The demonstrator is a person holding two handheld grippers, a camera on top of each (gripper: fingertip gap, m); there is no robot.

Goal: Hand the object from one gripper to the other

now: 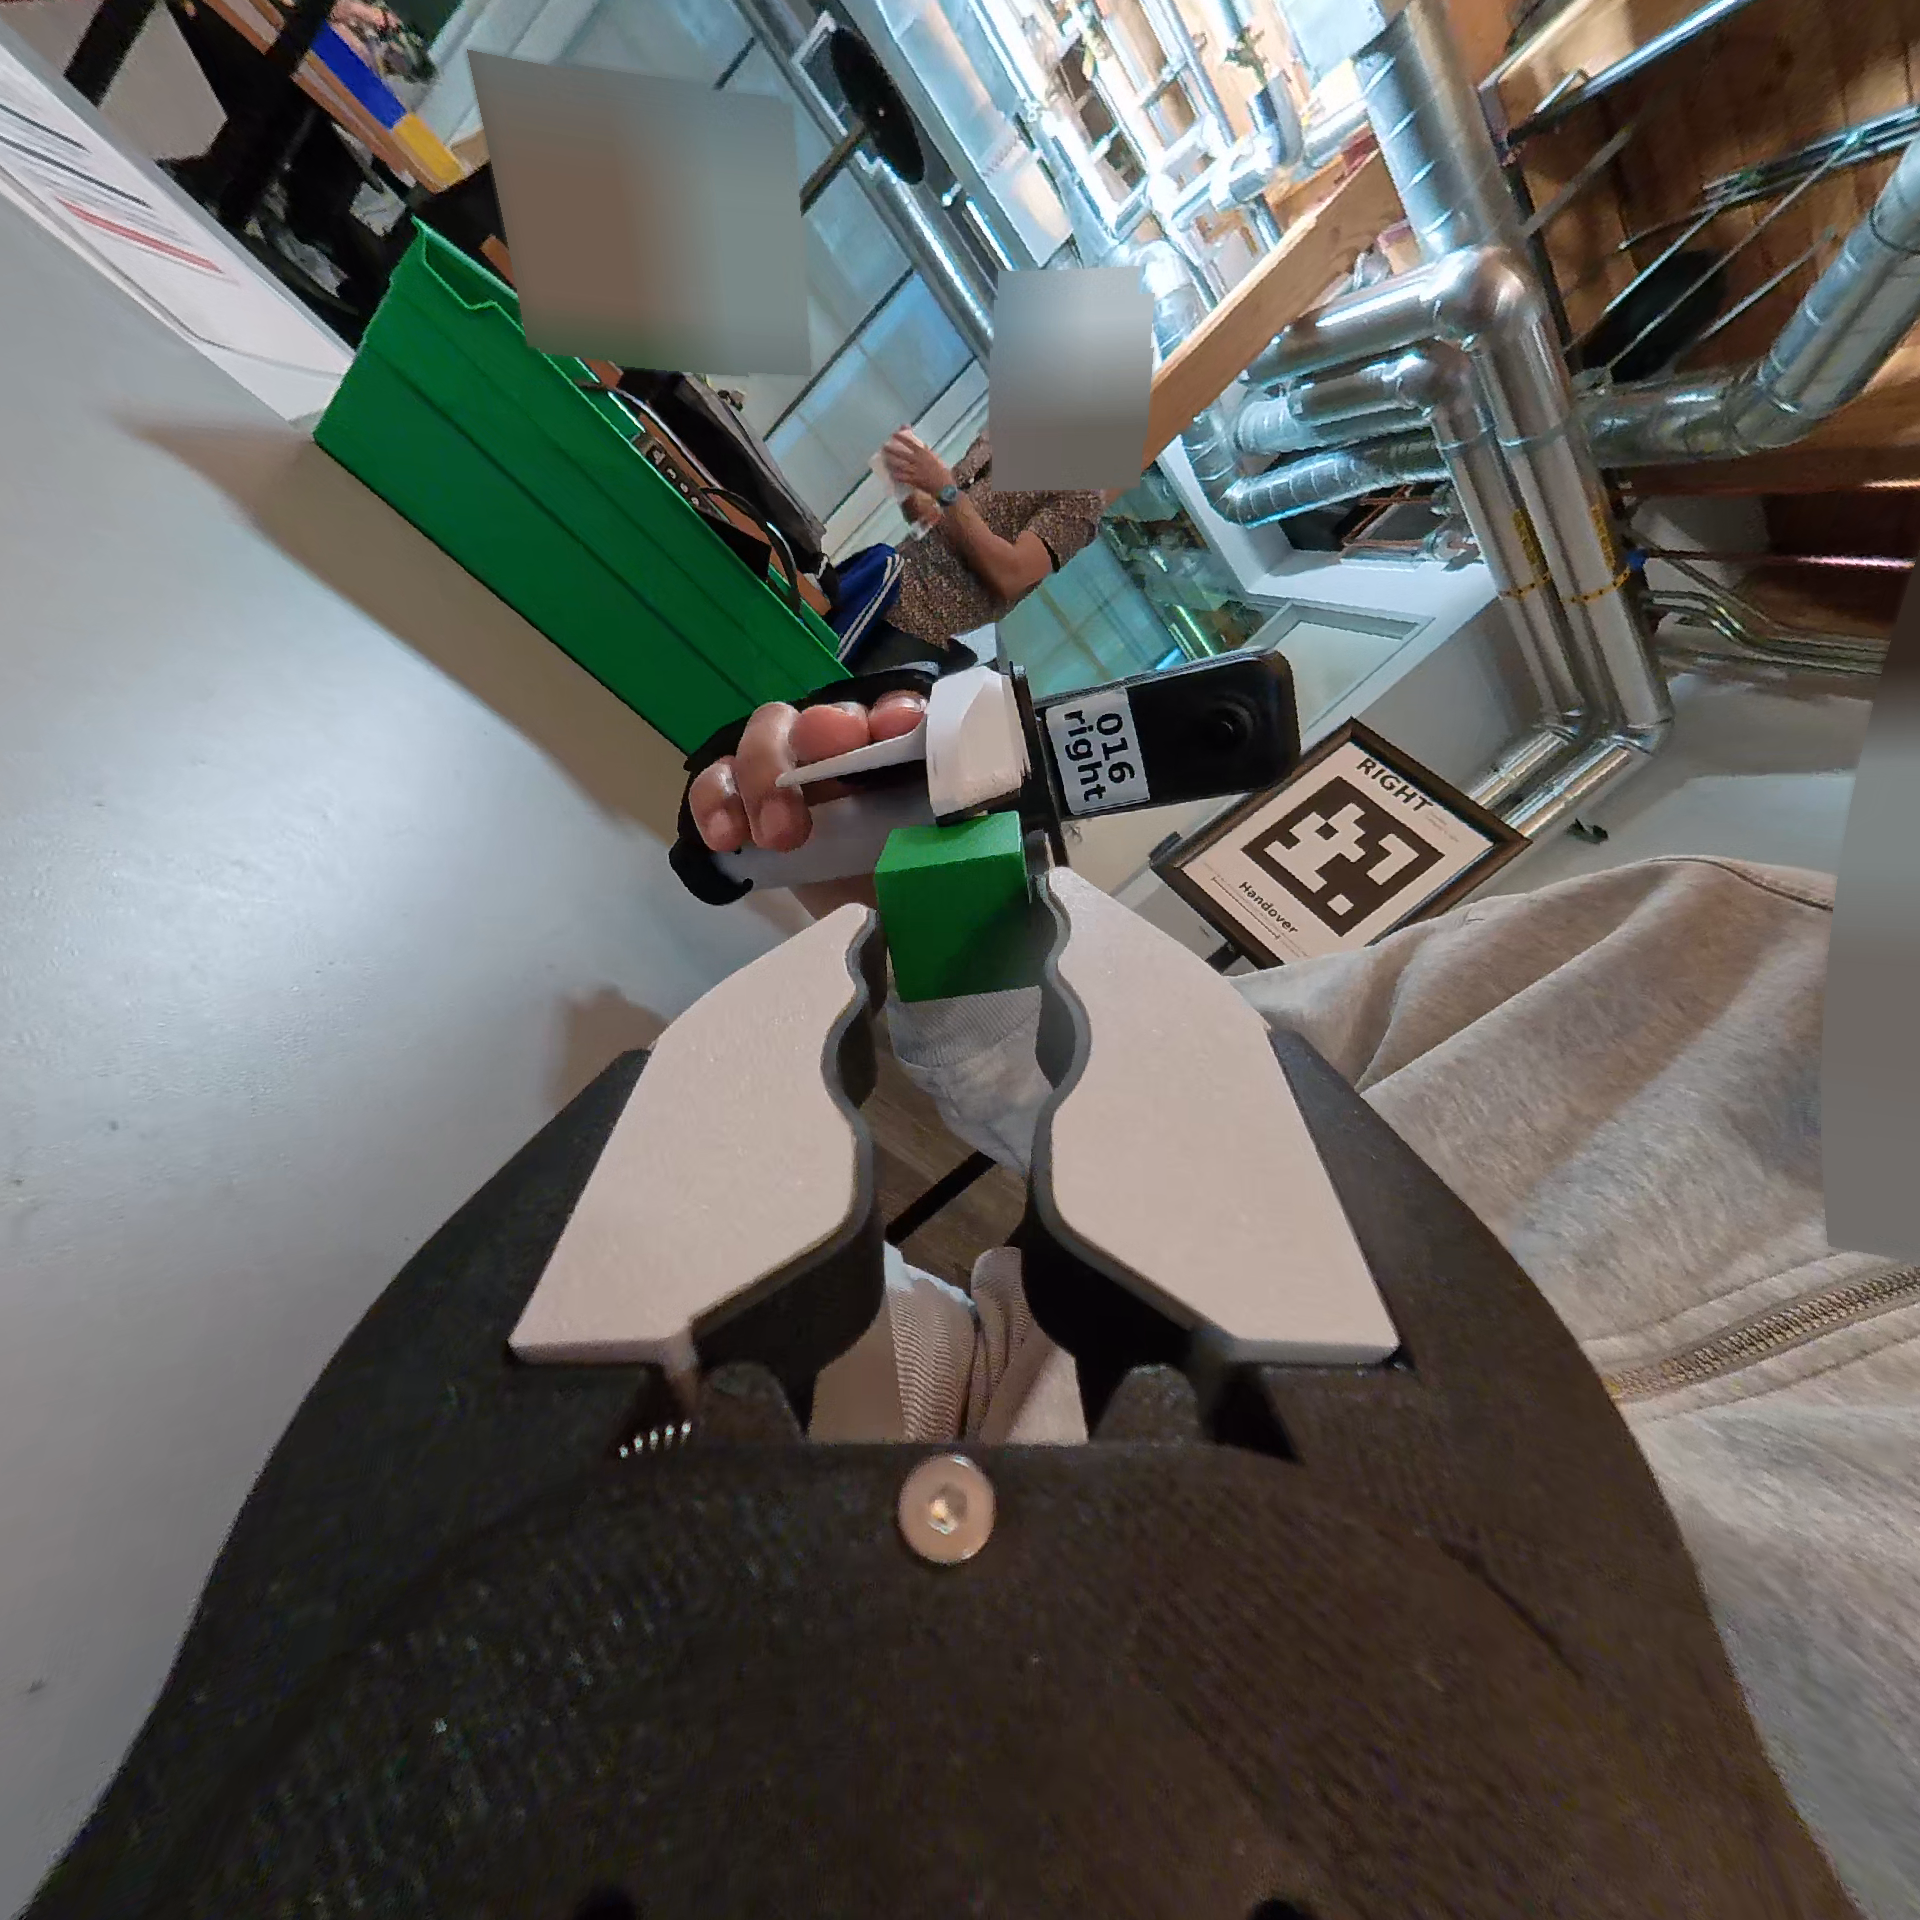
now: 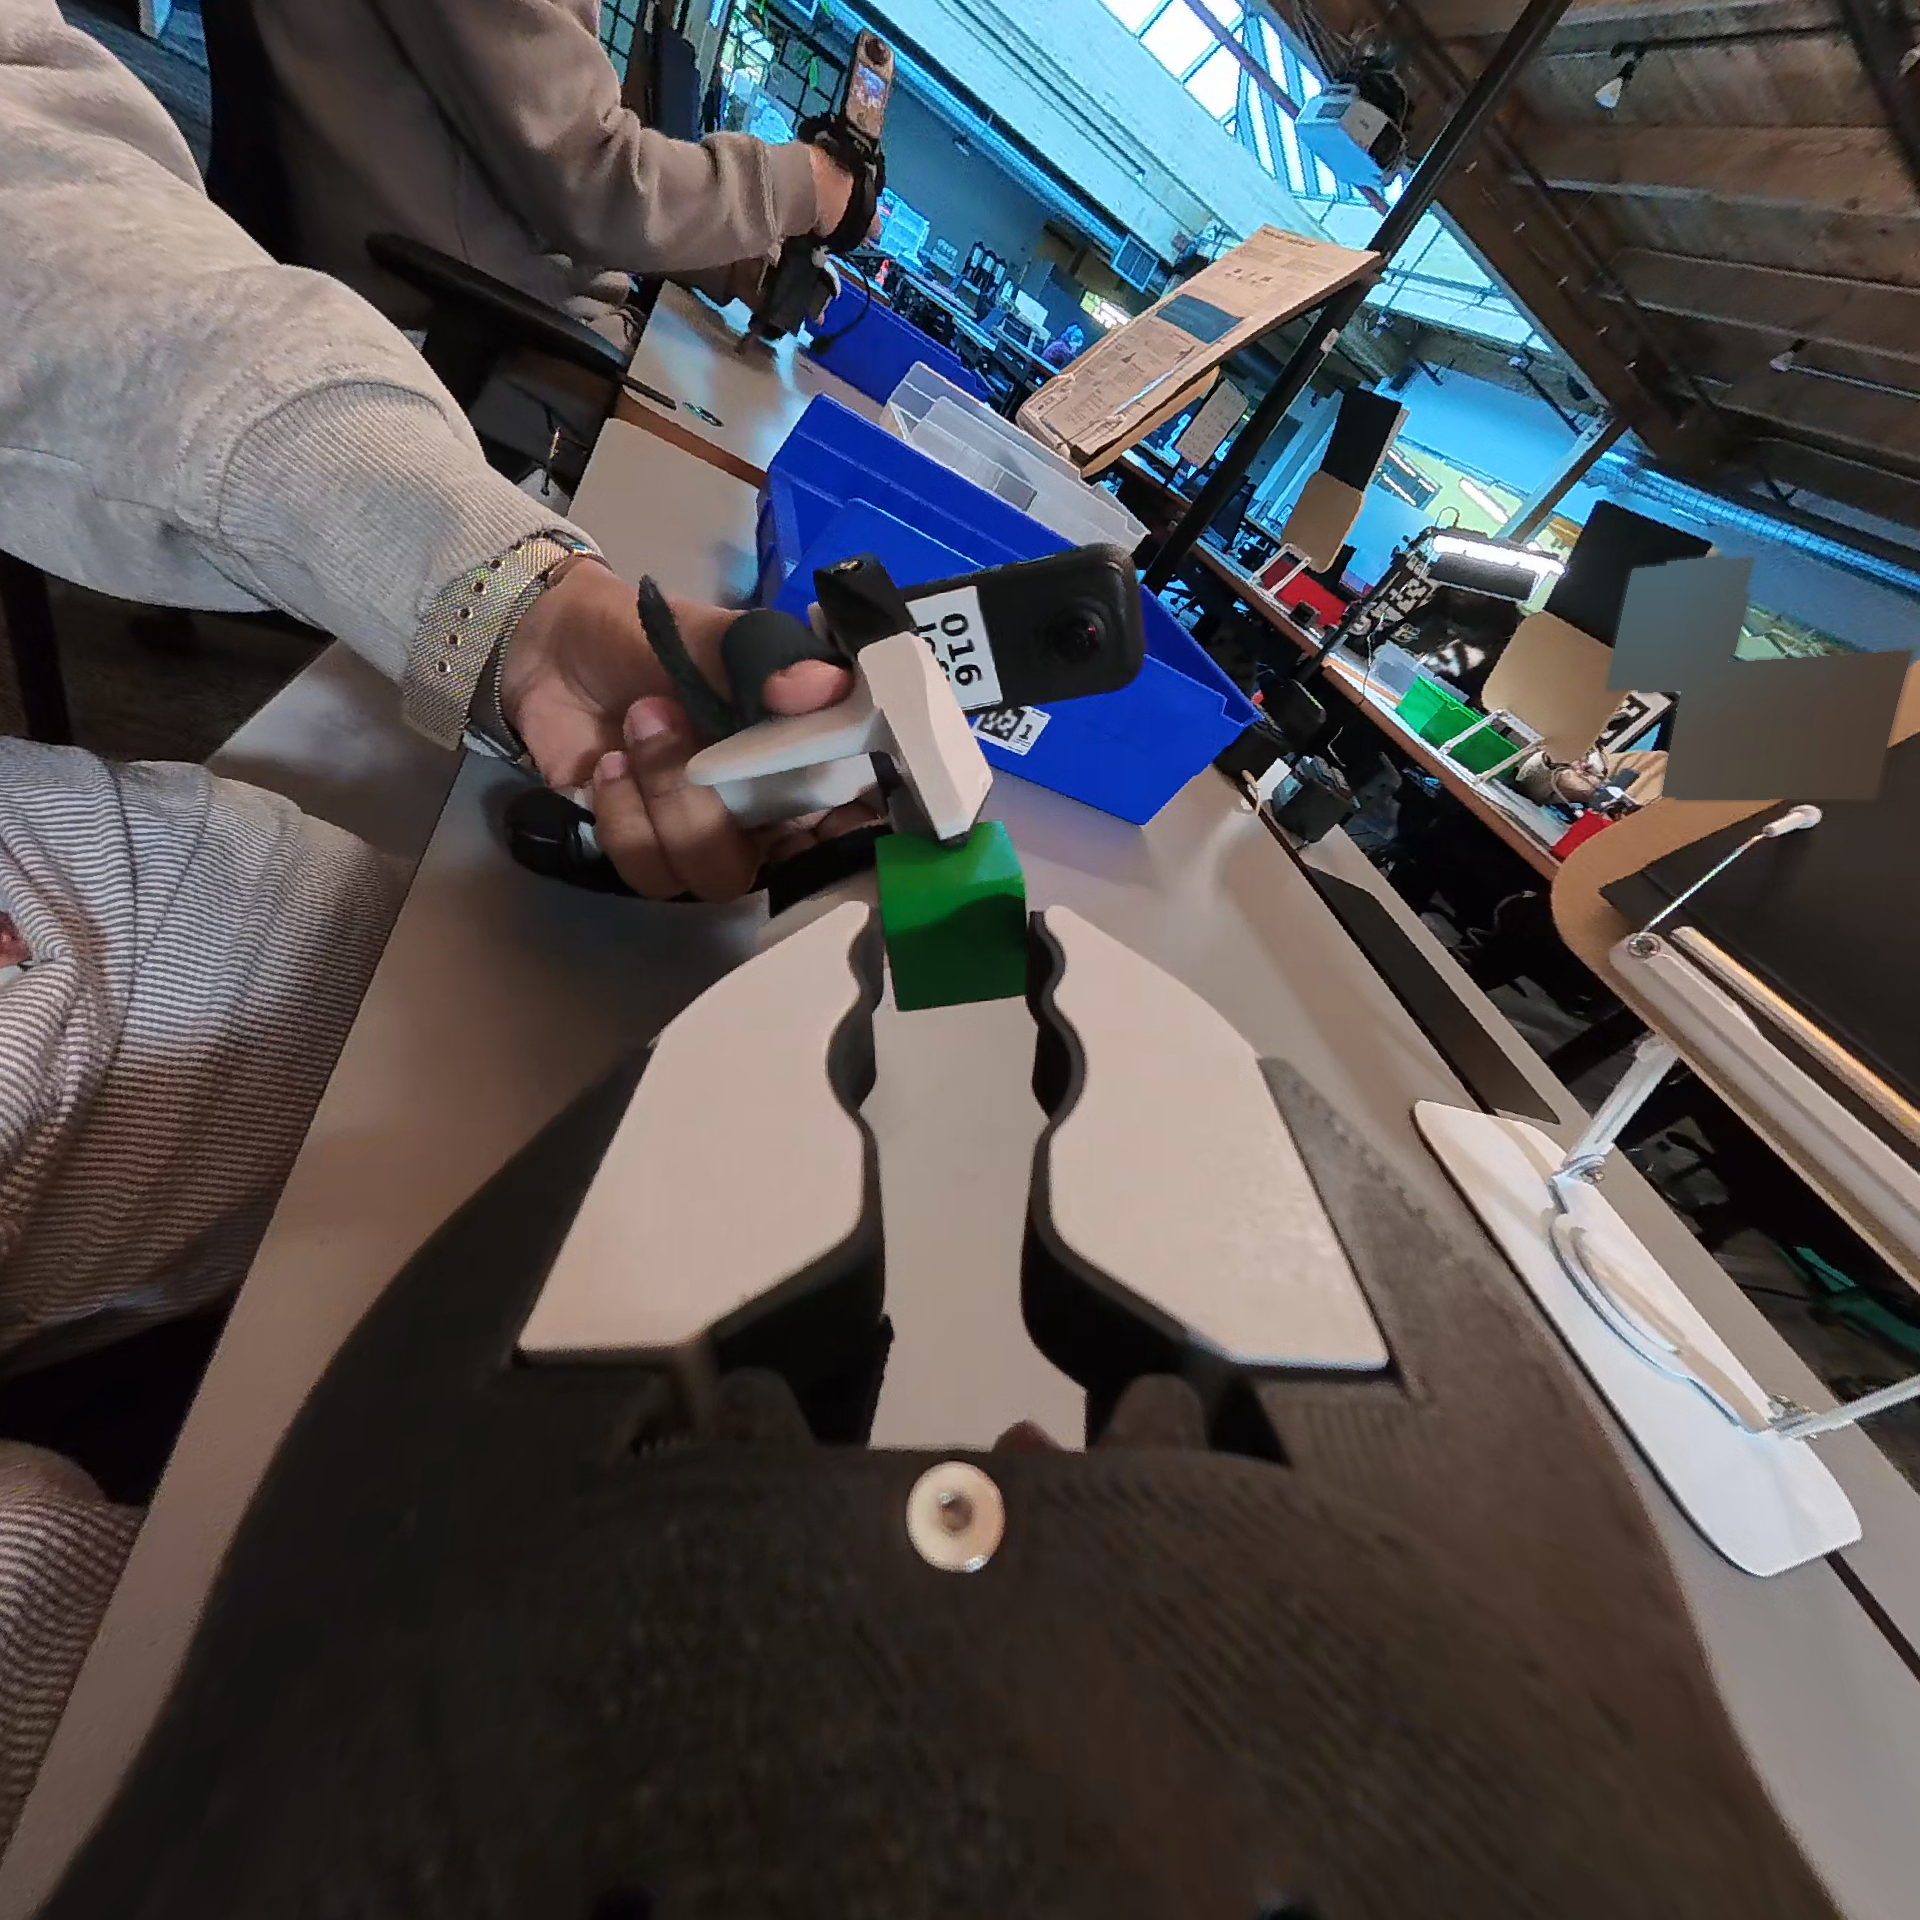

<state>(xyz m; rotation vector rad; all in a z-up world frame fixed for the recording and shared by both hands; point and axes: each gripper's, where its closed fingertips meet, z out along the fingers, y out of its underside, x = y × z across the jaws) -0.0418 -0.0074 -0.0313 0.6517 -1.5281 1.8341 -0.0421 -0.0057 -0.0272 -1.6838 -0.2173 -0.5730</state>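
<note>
Left wrist view: the left gripper point(image 1: 956, 930) reaches forward with its 2 white fingers point(image 1: 727, 1122) set narrowly, and a green block point(image 1: 951, 914) sits between their tips, touching both. The block is in the air, above a pale grey table point(image 1: 208, 831). The right gripper point(image 1: 987, 758) meets the block from the far side, its white tip touching the block's top edge. A hand point(image 1: 774, 779) grips its handle, and a black camera point(image 1: 1195, 732) with a white sticker is mounted on it. From here I cannot tell how firmly that far gripper holds. A grey sleeve point(image 1: 1558, 1091) crosses the right side. Behind are stacked green bins point(image 1: 540, 520), a framed sign point(image 1: 1340, 847) with a black-and-white square pattern, and silver pipes point(image 1: 1507, 364) along the wall.

Right wrist view: the right gripper point(image 2: 954, 935) also has its 2 white fingers point(image 2: 1174, 1143) narrowly set, with the green block point(image 2: 951, 920) between the tips and touching both sides. The left gripper point(image 2: 935, 790) comes in from above and left, its white finger resting on the block's top. A hand point(image 2: 644, 748) with a woven wristband holds it, and a black camera point(image 2: 1060, 634) rides on top. The table point(image 2: 520, 987) lies below the block. A blue bin point(image 2: 935, 561) stands farther back, and a white lamp base point(image 2: 1662, 1351) lies at the right.
</note>
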